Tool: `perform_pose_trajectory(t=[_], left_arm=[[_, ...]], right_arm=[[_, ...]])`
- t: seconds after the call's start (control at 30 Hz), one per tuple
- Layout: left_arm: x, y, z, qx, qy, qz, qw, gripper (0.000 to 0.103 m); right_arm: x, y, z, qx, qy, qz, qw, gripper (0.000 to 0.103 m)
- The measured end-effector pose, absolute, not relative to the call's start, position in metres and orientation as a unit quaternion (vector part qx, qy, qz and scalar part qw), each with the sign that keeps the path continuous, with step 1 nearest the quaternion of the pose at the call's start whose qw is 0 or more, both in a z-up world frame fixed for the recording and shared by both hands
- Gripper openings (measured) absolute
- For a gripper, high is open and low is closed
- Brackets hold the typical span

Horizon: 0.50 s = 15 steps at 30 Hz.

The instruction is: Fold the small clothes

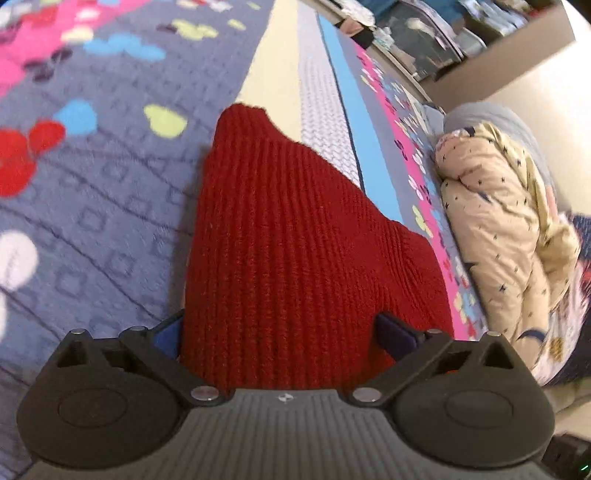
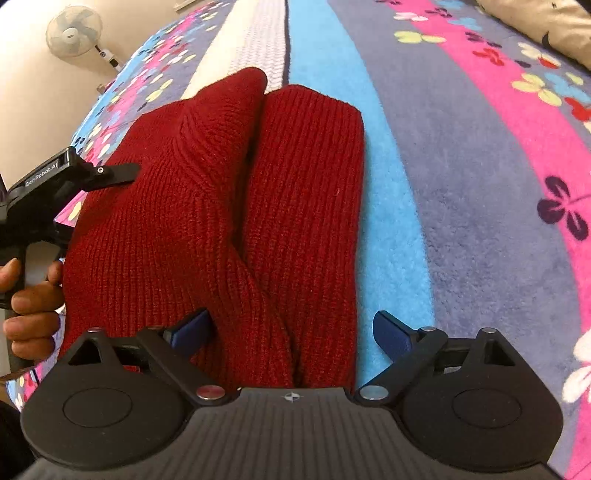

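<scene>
Both grippers, right (image 2: 291,332) and left (image 1: 280,332), hold fingers open over a red knit (image 2: 229,206) on the bed (image 2: 461,184), its sides folded inward; likely a final fold remains.

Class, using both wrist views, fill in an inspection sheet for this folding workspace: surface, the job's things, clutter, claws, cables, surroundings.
Surface: striped bedspread with butterfly print, grey, pink, blue and cream bands.
Job's things: one red knit garment, folded over itself along a central crease, lying on the bedspread.
Clutter: bundled beige star-print quilt at the bedspread's edge.
Claws: left claw open, knit between its fingers, not pinched; right claw open over the garment's near end. A hand holds the left unit's grip.
Cables: nothing seen.
Surroundings: pedestal fan against a cream wall; blurred shelf of items beyond the bed.
</scene>
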<state>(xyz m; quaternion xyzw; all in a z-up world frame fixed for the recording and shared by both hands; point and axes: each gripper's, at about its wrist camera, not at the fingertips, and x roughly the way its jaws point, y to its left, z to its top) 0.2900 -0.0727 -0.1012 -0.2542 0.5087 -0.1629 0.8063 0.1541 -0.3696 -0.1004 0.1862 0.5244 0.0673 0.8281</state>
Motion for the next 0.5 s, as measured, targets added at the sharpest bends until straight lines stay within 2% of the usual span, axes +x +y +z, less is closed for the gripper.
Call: perform_pose_trajectory(t=[0.1, 0.13, 0.17, 0.2, 0.27, 0.47, 0.5], left_arm=[[0.294, -0.067, -0.103, -0.251, 0.51, -0.173, 0.804, 0.097], [0.292, -0.066, -0.1, -0.246, 0.507, -0.174, 0.807, 0.089], [0.291, -0.064, -0.097, -0.243, 0.503, -0.174, 0.811, 0.08], [0.288, -0.061, -0.094, -0.242, 0.499, -0.174, 0.814, 0.075], [0.283, -0.057, -0.086, -0.244, 0.495, -0.171, 0.816, 0.064], [0.265, -0.043, -0.054, -0.215, 0.482, -0.17, 0.832, 0.061], [0.262, -0.037, -0.048, -0.214, 0.48, -0.168, 0.834, 0.061]], right_arm=[[0.152, -0.371, -0.1, 0.199, 0.525, 0.071, 0.825, 0.094], [0.152, -0.371, -0.101, 0.204, 0.524, 0.074, 0.824, 0.093], [0.153, -0.371, -0.101, 0.212, 0.522, 0.08, 0.823, 0.089], [0.153, -0.372, -0.101, 0.219, 0.518, 0.085, 0.822, 0.087], [0.152, -0.37, -0.099, 0.225, 0.51, 0.089, 0.826, 0.074], [0.137, -0.364, -0.085, 0.227, 0.474, 0.096, 0.845, 0.047], [0.134, -0.363, -0.083, 0.233, 0.467, 0.102, 0.847, 0.045]])
